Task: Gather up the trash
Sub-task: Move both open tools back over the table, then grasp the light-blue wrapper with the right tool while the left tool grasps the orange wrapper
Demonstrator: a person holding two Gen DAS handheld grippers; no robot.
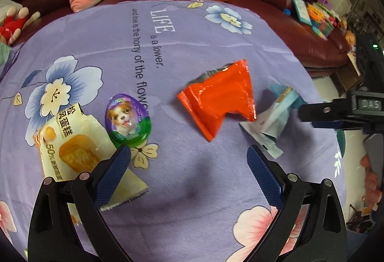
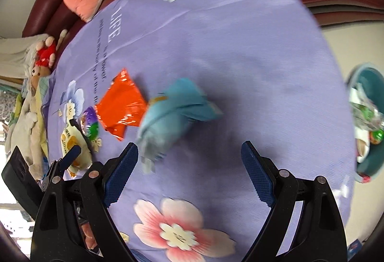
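Both my tools are spread wide with nothing between the pads: the left gripper hangs over the purple cloth near the orange wrapper, the right gripper just short of the blue wrapper. The bin sits off the table's right edge. I judge the flat, slick wrappers risky: my pads could pinch cloth instead, or skid the orange wrapper away.

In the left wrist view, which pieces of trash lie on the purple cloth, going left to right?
Cake wrapper → purple egg capsule → orange wrapper → pale blue packet.
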